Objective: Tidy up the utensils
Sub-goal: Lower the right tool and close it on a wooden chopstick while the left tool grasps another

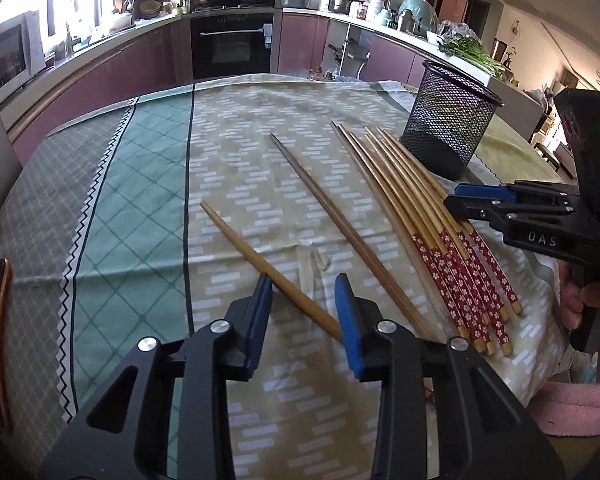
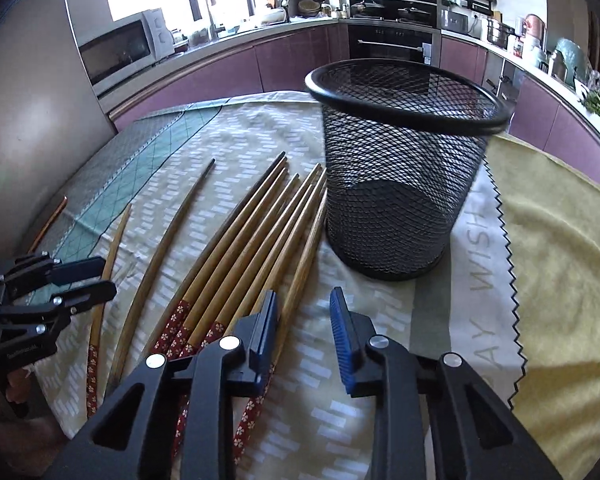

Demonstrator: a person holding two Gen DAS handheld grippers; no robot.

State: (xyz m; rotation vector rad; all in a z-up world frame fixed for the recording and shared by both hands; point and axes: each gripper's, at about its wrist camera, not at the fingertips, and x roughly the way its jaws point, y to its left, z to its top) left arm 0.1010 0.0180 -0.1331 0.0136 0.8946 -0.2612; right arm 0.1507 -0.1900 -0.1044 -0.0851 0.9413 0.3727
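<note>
Both grippers, left [image 1: 304, 300] and right [image 2: 304, 320], hung part-open and empty over chopsticks [image 2: 236, 248] lying beside the empty mesh cup [image 2: 400, 184] on the worktop [image 2: 560, 240], seemingly poised to collect them.

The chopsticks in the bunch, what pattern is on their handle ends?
Red with small white flowers on the chopsticks' handle ends, clearest in the left wrist view.

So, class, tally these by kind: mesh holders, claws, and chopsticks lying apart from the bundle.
Mesh holder: 1
Claws: 2, left claw and right claw
Chopsticks apart from the bundle: 2, pale chopstick and dark chopstick
Total: 5
</note>
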